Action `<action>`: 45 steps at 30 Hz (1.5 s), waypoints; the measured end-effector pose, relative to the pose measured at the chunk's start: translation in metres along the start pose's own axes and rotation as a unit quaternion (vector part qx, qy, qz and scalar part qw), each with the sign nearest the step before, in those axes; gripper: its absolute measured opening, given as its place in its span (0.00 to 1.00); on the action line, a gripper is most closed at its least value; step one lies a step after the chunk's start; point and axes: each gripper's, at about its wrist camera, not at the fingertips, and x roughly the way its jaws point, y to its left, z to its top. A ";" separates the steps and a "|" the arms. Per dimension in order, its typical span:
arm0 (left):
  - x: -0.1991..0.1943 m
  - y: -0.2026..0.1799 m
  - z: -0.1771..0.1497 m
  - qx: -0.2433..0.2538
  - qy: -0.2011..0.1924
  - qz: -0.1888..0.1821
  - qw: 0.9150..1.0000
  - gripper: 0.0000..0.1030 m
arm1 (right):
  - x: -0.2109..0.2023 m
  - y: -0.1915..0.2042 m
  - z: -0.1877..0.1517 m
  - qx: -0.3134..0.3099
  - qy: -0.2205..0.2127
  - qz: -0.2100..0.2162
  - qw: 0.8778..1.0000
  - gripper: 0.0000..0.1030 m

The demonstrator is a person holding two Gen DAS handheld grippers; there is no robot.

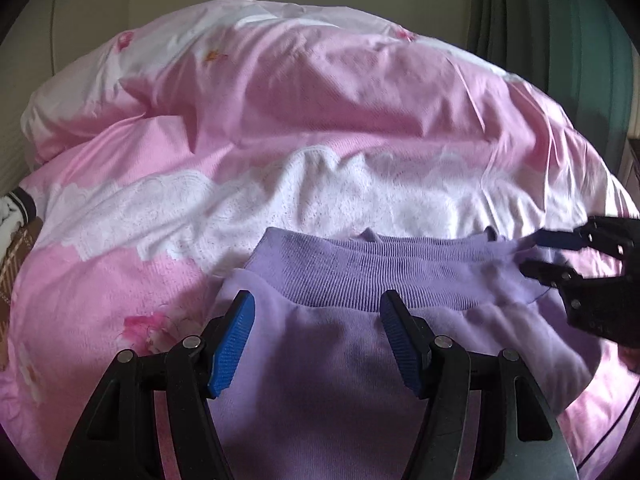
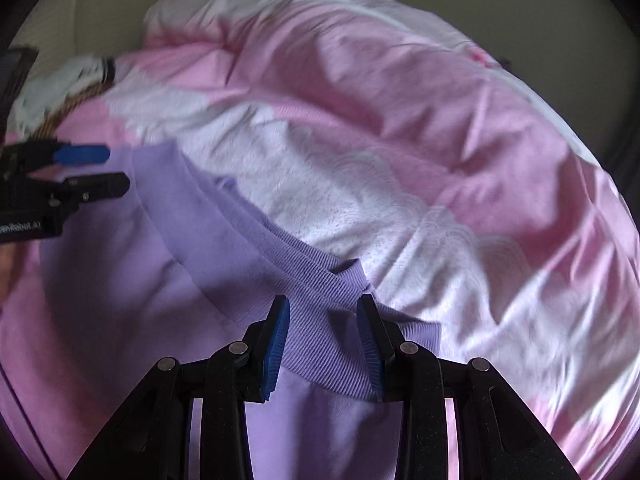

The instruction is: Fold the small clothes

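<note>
A bed covered by a rumpled pink duvet (image 1: 320, 92) with white lace-patterned bands and small floral prints fills both views, with a beige wall behind it and a green curtain (image 1: 560, 20) at the far right of the left wrist view. On the duvet's near part lies a lilac garment (image 1: 328, 360), spread fairly flat, its darker purple ribbed waistband (image 1: 360, 276) turned toward the far side and resting against a white lace band. At the left edge of the bed a brown checked and white cloth item (image 1: 16, 236) is partly visible; its kind cannot be told. The left tool (image 1: 318, 312) hovers over the garment's body just short of the waistband, its blue-padded fingers spread wide and holding nothing. The right tool (image 2: 322, 320) sits at the waistband's right end, its fingers partly apart on either side of the ribbed edge; the fabric lies between the pads without being pinched.
</note>
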 end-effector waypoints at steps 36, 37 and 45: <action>0.006 0.000 0.005 -0.061 -0.021 0.000 0.998 0.69 | 0.038 -0.058 0.008 -0.019 0.116 0.080 0.990 0.05; 0.006 0.001 0.005 -0.061 -0.020 -0.001 0.998 0.69 | 0.037 -0.057 0.008 -0.019 0.111 0.079 0.991 0.06; 0.004 0.010 0.004 -0.063 -0.021 0.003 0.998 0.70 | 0.001 -0.045 0.000 0.016 0.041 0.037 0.998 0.34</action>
